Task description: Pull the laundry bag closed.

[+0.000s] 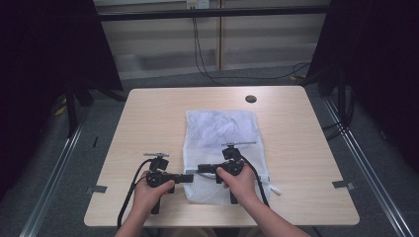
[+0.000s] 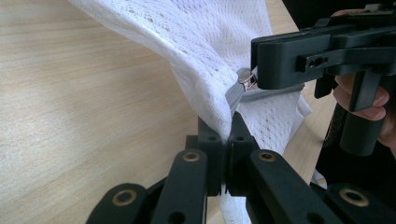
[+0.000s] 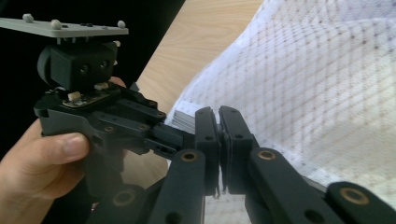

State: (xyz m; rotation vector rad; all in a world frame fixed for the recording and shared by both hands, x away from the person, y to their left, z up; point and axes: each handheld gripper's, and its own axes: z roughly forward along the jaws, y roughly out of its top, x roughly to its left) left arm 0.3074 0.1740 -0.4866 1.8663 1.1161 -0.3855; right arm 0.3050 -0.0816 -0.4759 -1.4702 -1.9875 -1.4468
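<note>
High view: white mesh bag [image 1: 221, 148] lies mid-bench [image 1: 148, 123], its near end just short of the front edge, with bare wood on either side. Left gripper view: left claw [image 2: 229, 135] pinches the bag's edge beside the zipper pull [image 2: 246, 80]. Right gripper view: right claw [image 3: 219, 122] pinches the zipper end.

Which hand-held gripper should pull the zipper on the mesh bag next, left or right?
Right, probably. The right hand-held gripper is shut at the zipper pull, while the left hand-held gripper clamps the mesh laundry bag corner, anchoring it.
</note>
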